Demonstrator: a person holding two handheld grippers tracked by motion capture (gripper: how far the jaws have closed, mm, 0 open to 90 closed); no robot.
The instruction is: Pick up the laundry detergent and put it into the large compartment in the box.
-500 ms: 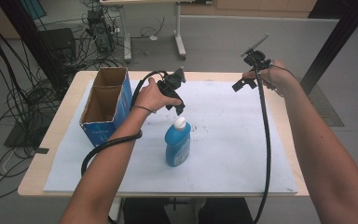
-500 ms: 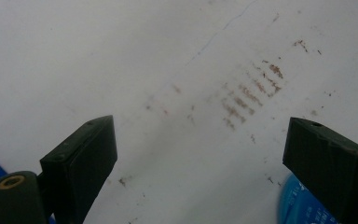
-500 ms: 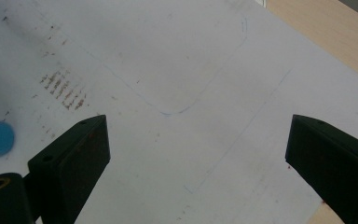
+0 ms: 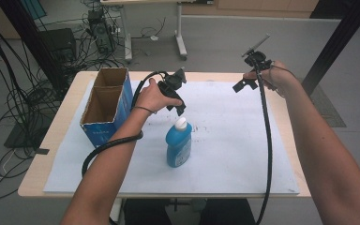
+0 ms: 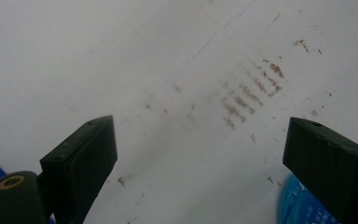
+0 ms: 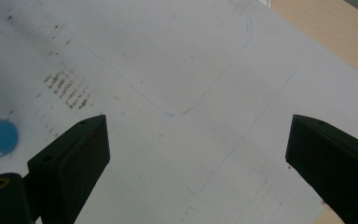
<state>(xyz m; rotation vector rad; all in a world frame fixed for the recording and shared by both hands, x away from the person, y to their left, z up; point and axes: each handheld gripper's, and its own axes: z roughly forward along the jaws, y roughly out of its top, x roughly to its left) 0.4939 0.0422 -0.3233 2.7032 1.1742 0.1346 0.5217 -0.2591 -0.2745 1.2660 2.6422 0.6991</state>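
a blue bottle point(image 4: 178, 145) with a white cap stands upright on the white sheet point(image 4: 234, 140) covering the tabletop point(image 4: 65, 112), near its middle. the left tongs point(image 4: 178, 101) hover just above and beyond the cap, released, nothing between the jaws. the right tongs point(image 4: 243, 84), also released and empty, hang well apart at the far right. an open cardboard box point(image 4: 105, 105) sits left of the bottle.

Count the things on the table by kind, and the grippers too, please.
Bottle: 1
Box: 1
Paper sheet: 1
Grippers: 2, left gripper, right gripper
Total: 5
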